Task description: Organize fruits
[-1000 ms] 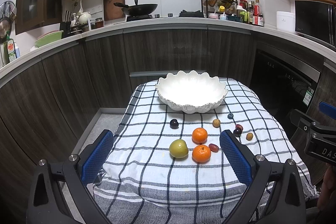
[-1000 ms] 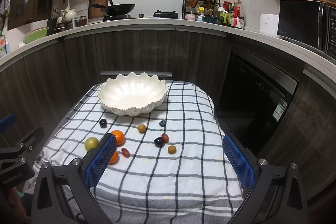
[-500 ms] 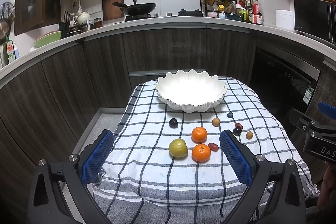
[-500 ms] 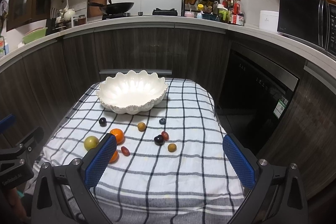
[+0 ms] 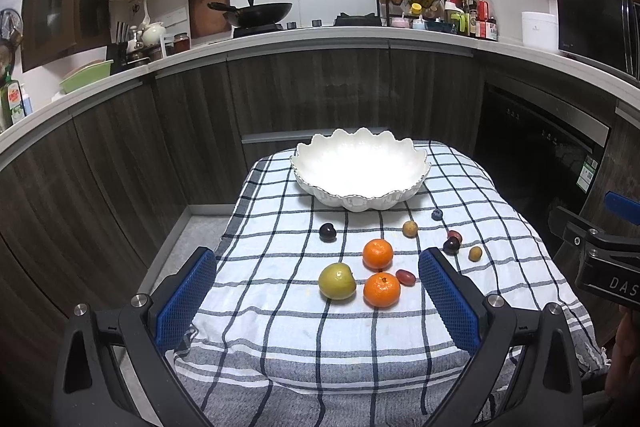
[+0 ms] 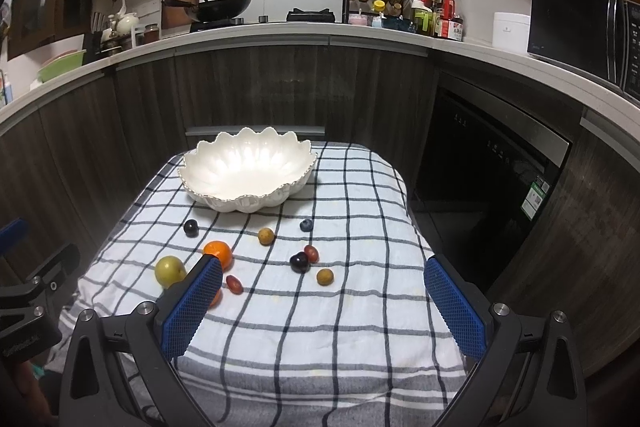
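Observation:
A white scalloped bowl [image 5: 360,183] stands empty at the far end of a checked cloth [image 5: 320,331]; it also shows in the right wrist view [image 6: 248,179]. In front of it lie two oranges [image 5: 377,253] [image 5: 381,289], a green apple [image 5: 337,281], a dark plum [image 5: 327,231] and several small fruits, among them a blueberry [image 6: 306,225] and a dark grape [image 6: 299,262]. My left gripper [image 5: 316,297] is open and empty, near the cloth's front. My right gripper [image 6: 322,301] is open and empty, its left finger covering part of one orange.
The cloth covers a small table whose edges drop off at the left, right and front. Dark cabinets [image 5: 320,99] curve behind it, with a dishwasher [image 6: 492,163] to the right. The counter above carries a wok [image 5: 256,11] and a spice rack [image 5: 412,1].
Both views have shifted very slightly; the fruits and the bowl have not moved. Both grippers stay open.

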Tool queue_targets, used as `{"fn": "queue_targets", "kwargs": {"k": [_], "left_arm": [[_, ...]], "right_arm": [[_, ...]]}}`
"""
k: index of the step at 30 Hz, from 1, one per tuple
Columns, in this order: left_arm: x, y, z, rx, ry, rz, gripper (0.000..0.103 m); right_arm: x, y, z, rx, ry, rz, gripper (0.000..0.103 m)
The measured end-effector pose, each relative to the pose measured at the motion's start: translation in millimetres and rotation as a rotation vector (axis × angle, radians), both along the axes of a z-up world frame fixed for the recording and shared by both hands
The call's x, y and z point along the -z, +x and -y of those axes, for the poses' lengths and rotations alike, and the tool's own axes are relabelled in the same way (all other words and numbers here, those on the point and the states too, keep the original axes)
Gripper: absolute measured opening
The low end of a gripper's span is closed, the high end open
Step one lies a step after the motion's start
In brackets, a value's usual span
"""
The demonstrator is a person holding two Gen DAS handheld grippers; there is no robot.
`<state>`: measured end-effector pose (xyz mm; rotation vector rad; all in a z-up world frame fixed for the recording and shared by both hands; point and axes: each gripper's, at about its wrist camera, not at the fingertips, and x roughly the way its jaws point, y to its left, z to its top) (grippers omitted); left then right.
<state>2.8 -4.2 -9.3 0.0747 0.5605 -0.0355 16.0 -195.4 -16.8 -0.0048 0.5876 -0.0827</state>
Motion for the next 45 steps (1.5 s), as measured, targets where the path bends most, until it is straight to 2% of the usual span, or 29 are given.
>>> {"fn": "queue_targets", "kwargs": {"k": [17,45], "left_arm": [[1.3,19.7,9.9,0.031,0.039,0.011,0.103],[41.6,92.7,11.2,0.015,0.019,-0.145,0.103]], "right_arm": [[8.2,20.6,2.8,0.003,-0.004,-0.028,0.102],[42.2,96.2,3.1,-0.011,-0.02,-0.137,0.102]]}}
